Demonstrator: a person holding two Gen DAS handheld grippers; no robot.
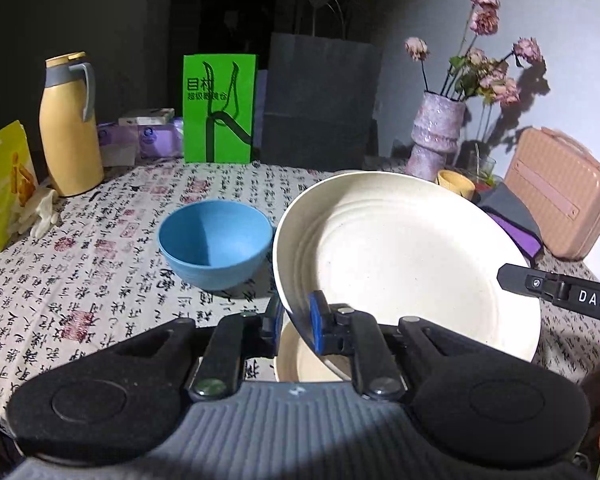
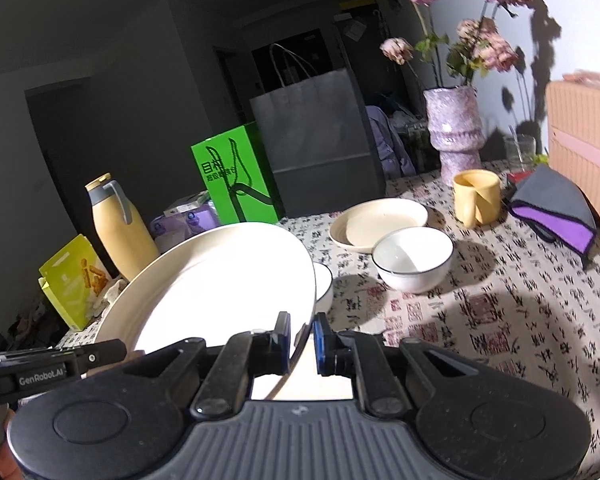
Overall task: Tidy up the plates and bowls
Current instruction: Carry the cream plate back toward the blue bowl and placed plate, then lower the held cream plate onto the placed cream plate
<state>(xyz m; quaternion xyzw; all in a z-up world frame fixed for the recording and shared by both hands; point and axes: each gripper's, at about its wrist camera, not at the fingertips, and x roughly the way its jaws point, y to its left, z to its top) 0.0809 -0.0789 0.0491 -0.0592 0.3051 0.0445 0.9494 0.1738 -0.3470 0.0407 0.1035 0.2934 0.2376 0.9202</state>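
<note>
2 grippers: left gripper (image 1: 296,322) and right gripper (image 2: 302,338) each pinch the large cream plate (image 1: 404,260) by its rim, tilted above the table (image 1: 100,280).
Left view only: blue bowl (image 1: 216,242) mid-table.
Right view only: white bowl (image 2: 414,258), small cream plate (image 2: 380,222) beyond.

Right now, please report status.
Left gripper and right gripper both shut on large cream plate, tilted. Blue bowl beside; white bowl ahead.

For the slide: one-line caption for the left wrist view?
Left gripper clamps the rim of a tilted cream plate above a patterned tablecloth, blue bowl alongside.
</note>
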